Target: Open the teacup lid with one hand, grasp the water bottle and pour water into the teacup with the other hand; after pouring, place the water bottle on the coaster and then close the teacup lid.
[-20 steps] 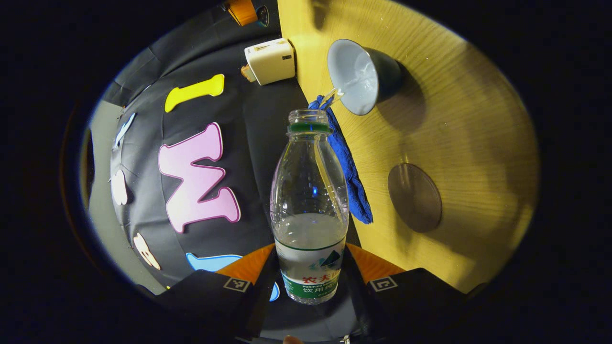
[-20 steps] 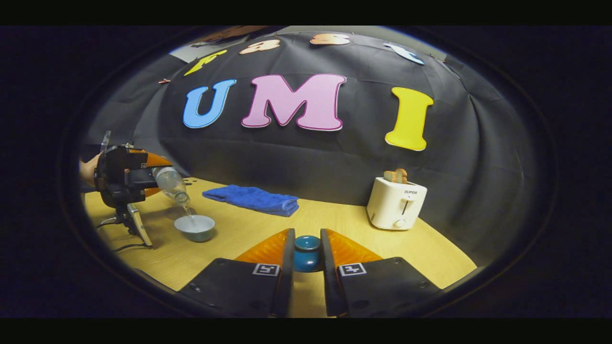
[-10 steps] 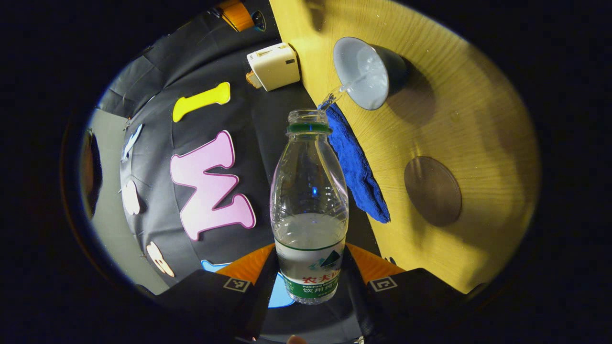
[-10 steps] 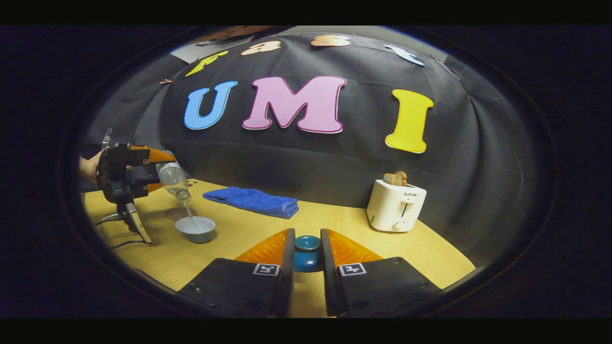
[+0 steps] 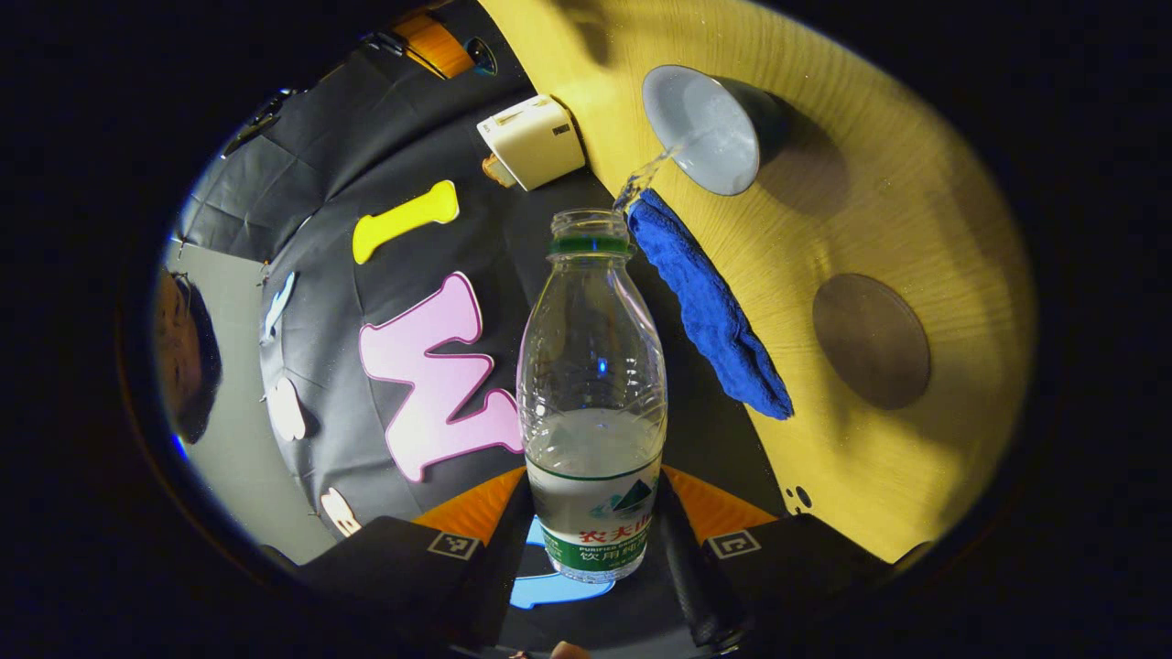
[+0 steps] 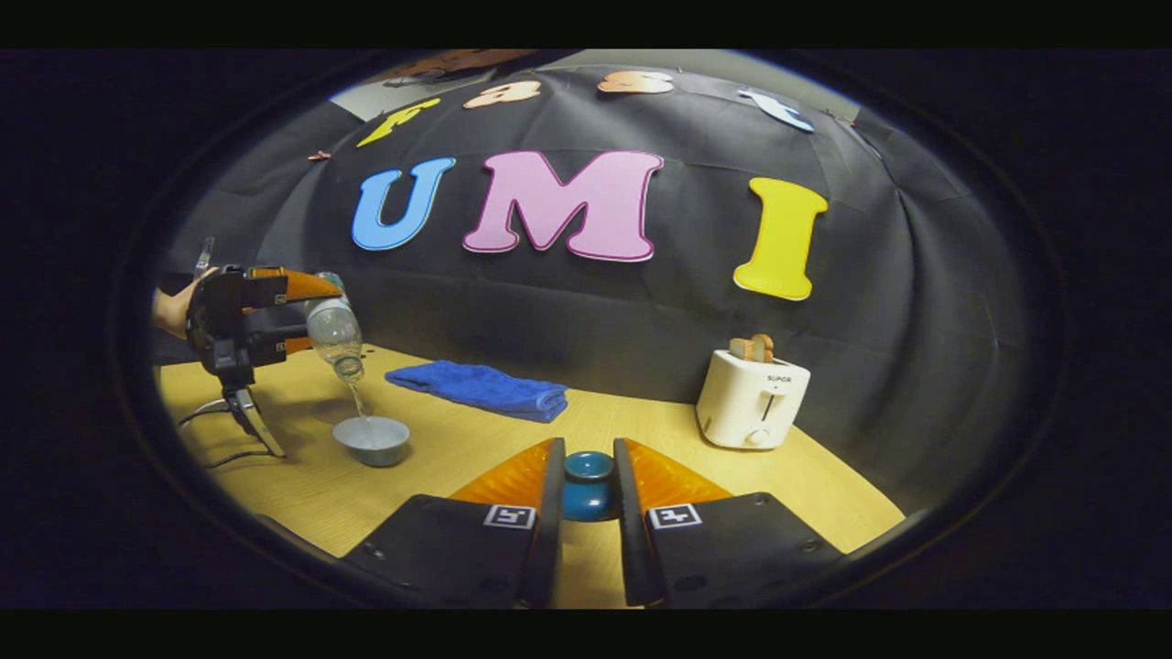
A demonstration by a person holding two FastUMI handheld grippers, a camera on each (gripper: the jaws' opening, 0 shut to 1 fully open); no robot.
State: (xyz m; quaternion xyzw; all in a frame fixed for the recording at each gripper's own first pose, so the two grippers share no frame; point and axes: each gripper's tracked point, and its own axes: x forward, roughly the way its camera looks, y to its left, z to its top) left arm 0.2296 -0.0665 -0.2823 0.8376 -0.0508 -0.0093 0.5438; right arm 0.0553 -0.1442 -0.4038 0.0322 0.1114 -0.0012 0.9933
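The left gripper (image 5: 595,540) has its two jaws closed on the labelled lower body of a clear plastic water bottle (image 5: 592,384), which is uncapped and tipped mouth-down. A thin stream of water (image 5: 648,172) leaves the mouth and falls into the open teacup (image 5: 710,128), a small pale-lined bowl-shaped cup standing on the yellow wooden table (image 5: 879,183). Just beside the cup lies a folded blue towel (image 5: 710,311), and near it a round dark coaster (image 5: 870,340), bare, where the bottle is to go afterwards. A white toaster (image 5: 531,140) stands farther off.

The right gripper (image 6: 586,499) holds the teacup lid (image 6: 587,485) by its dark blue knob, jaws narrow and pressing on either side, well apart from the cup. From there the left gripper (image 6: 243,316) can be seen farther off with the tilted bottle above the cup (image 6: 372,439).

The bottle looks about one third full, so it is probably light; its thin walls would likely dent under a hard squeeze, and the low grip seems sound. The lid looks like glazed ceramic: probably hard, smooth, chippable, best held by the knob.
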